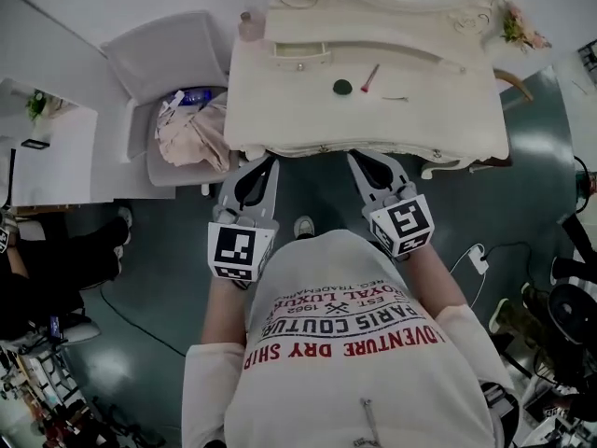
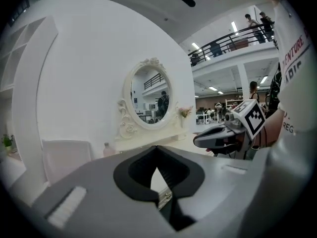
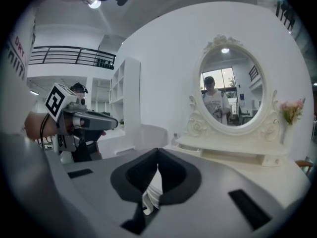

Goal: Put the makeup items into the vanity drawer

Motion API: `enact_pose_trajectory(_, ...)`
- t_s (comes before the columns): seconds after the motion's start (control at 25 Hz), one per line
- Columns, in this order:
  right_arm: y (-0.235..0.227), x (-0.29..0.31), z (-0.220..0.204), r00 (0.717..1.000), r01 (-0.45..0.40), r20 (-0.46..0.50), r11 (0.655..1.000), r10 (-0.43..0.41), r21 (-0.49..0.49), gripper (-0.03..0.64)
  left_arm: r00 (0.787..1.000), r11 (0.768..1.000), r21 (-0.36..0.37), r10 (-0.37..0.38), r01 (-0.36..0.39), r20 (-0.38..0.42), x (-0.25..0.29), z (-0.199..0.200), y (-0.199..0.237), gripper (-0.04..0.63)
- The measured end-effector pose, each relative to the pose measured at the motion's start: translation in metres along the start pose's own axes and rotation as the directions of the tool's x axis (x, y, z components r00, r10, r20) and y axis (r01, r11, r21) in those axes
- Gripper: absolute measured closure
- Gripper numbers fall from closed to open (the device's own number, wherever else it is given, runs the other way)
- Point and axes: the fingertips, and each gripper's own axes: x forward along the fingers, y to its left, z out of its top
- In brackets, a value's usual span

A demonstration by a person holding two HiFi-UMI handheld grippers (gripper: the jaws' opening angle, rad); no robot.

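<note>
On the cream vanity top point(image 1: 280, 110) lie a dark round compact point(image 1: 342, 87), a thin red-handled brush point(image 1: 370, 78) and a slim pin-like item point(image 1: 395, 98). A pink bottle point(image 1: 248, 24) stands at the back left corner. My left gripper point(image 1: 265, 160) and right gripper point(image 1: 359, 157) hang side by side just below the vanity's front edge, both shut with nothing between the jaws. In the left gripper view the tips point(image 2: 157, 148) meet, and a small metal fitting point(image 2: 165, 197) shows through the gap. The right gripper's tips point(image 3: 158, 150) meet too. The drawer front is hidden from above.
An oval mirror point(image 3: 229, 95) rises at the vanity's back. A grey chair point(image 1: 173, 59) with crumpled cloth point(image 1: 191, 138) stands left of the vanity, beside a white desk point(image 1: 56, 157). Cables and gear point(image 1: 560, 297) lie on the floor at right. A person's legs point(image 1: 65, 259) show at far left.
</note>
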Motion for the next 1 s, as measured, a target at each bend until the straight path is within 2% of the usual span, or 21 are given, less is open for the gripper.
enact_pose_trajectory(0.28, -0.017, 0.055, -0.003, 0.998, 0.002, -0.057, 1.0, -0.002, 0.003, 0.609, 1.0, 0.994, -0.104, -0.025, 0.023, -0.014, 0.041, -0.016, 0.044, 0.584)
enact_pose_trajectory(0.52, -0.059, 0.092, 0.0, 0.996, -0.017, -0.085, 1.0, 0.016, -0.009, 0.609, 1.0, 0.992, -0.124, -0.017, 0.016, -0.012, 0.081, -0.015, 0.064, 0.584)
enact_pose_trajectory(0.76, -0.108, 0.132, -0.018, 0.978, -0.084, -0.196, 0.995, 0.072, -0.055, 0.604, 0.999, 0.991, -0.128, 0.023, -0.028, -0.034, 0.135, -0.007, 0.086, 0.584)
enact_pose_trajectory(0.8, -0.116, 0.137, -0.023, 0.973, -0.093, -0.217, 0.994, 0.078, -0.059, 0.599, 0.999, 0.991, -0.133, 0.03, -0.035, -0.04, 0.145, -0.006, 0.089, 0.584)
enact_pose_trajectory(0.92, -0.139, 0.153, -0.041, 0.955, -0.119, -0.276, 0.993, 0.109, -0.022, 0.505, 0.998, 0.987, -0.153, 0.038, -0.047, -0.059, 0.172, -0.009, 0.095, 0.584)
enact_pose_trajectory(1.0, -0.153, 0.163, -0.056, 0.943, -0.135, -0.308, 0.991, 0.128, -0.002, 0.494, 0.996, 0.985, -0.162, 0.041, -0.053, -0.073, 0.189, -0.012, 0.096, 0.584)
